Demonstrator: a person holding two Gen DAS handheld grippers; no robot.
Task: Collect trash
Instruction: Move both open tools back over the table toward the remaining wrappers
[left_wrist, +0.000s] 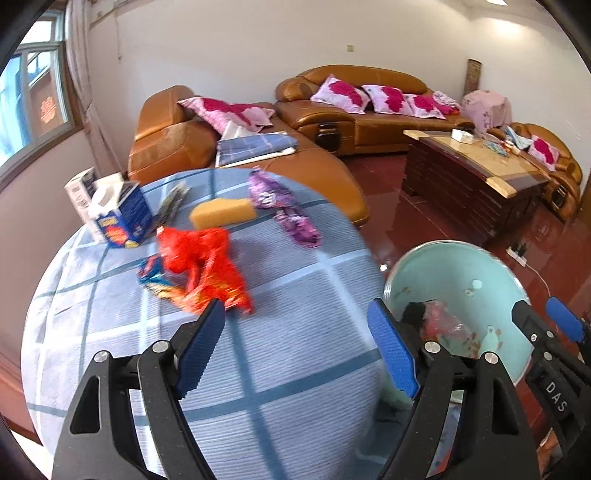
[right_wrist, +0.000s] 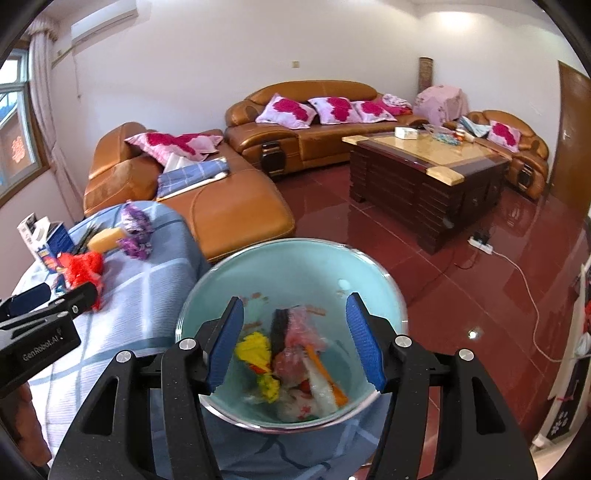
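**Trash and bin, desk with blue checked cloth**

While both tools hang above the scene, the left hand-held gripper (left_wrist: 297, 345) stands wide apart and empty over the desk (left_wrist: 303, 362), its left fingertip just in front of the red wrapper (left_wrist: 203, 269).

- Red wrapper: crumpled, lying on the cloth near the desk's middle; a small blue-and-orange wrapper (left_wrist: 153, 275) touches its left side.
- Purple wrapper (left_wrist: 284, 206): twisted, toward the far edge, just beside a yellow sponge (left_wrist: 221, 212).
- Blue box (left_wrist: 123, 218): upright at the far left, a white box (left_wrist: 79, 192) behind it.
- Bin (right_wrist: 369, 273): pale green, round, standing beside the desk's right edge. Inside lie a yellow wrapper (right_wrist: 258, 354), a pink bag (right_wrist: 306, 328), a dark piece and an orange-and-white strip.
- Right hand-held gripper (right_wrist: 295, 343): spread wide, holding nothing, directly above the bin's mouth.
- Background: brown leather sofa (right_wrist: 236, 206) with pink cushions, dark wooden coffee table (right_wrist: 424, 177), red tiled floor.
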